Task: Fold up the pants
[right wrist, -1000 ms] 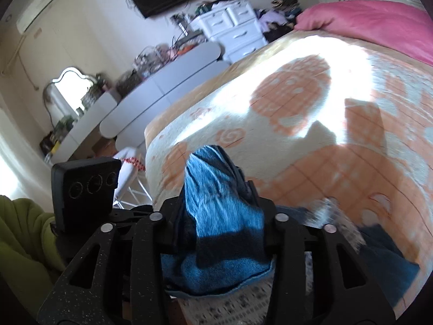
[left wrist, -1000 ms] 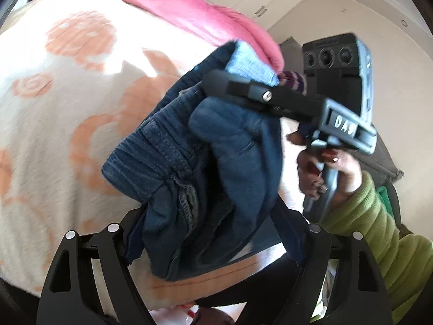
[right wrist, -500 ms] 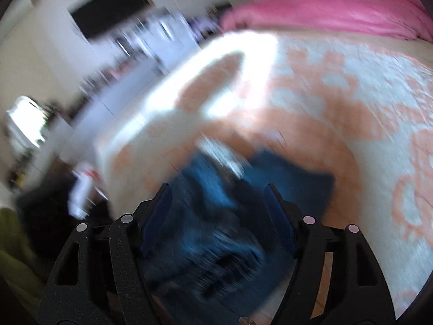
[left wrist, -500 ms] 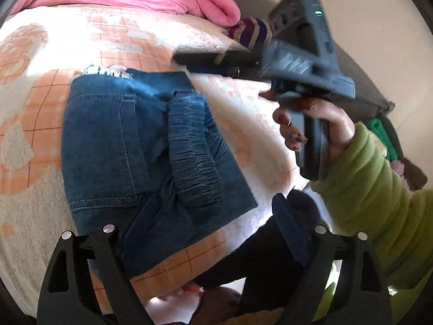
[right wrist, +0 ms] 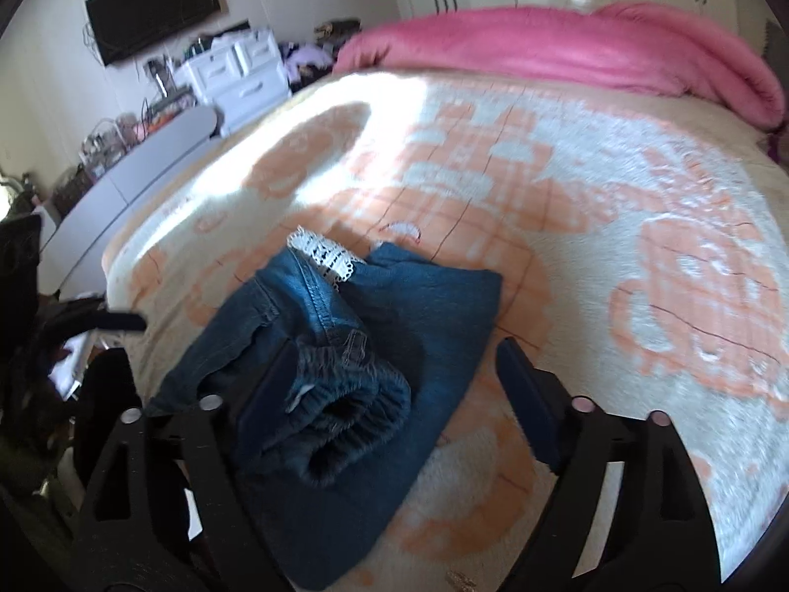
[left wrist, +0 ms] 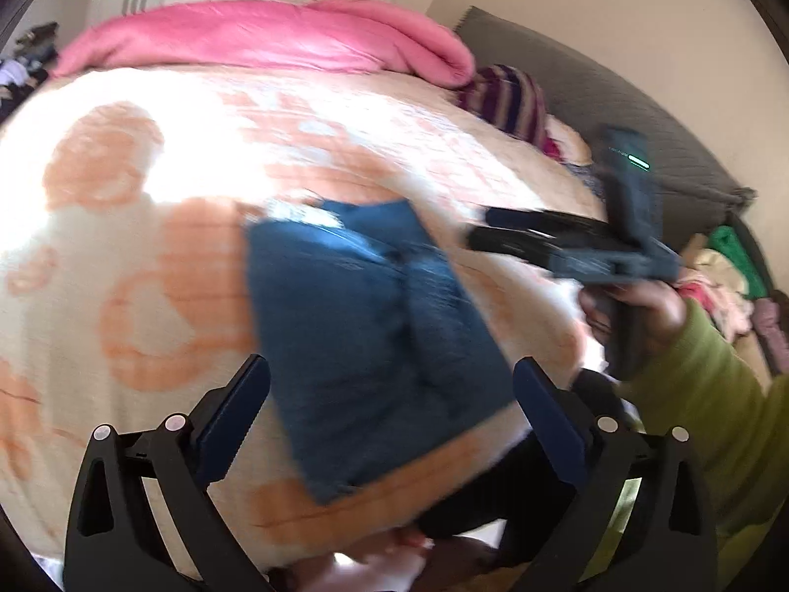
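The folded pants (right wrist: 355,375) lie on the peach-and-cream blanket (right wrist: 616,246), close to its near edge, directly ahead of and below both my grippers. Nothing holds them.

My left gripper (left wrist: 389,404) hovers over the bundle with its jaws opening, already spread wide; the denim shows between the two blue pads but below them, and neither pad touches it.

My right gripper (right wrist: 389,394) is opening as well. Through its camera the elastic waistband (right wrist: 345,404) sits rolled on top of the stack, hard against the left pad; I think that pad is only alongside the cloth rather than pressing it, though the overlap makes it difficult to be sure. The right pad stands clear, over bare blanket just beside the bundle. A strip of white lace (right wrist: 323,254) pokes out at the far end of the fold.

From the left camera, which is blurred, the right gripper (left wrist: 522,232) appears off to the right of the pants, held in my hand (left wrist: 636,315) with its green sleeve (left wrist: 715,424). A pink duvet (right wrist: 567,44) lies across the far side of the bed.
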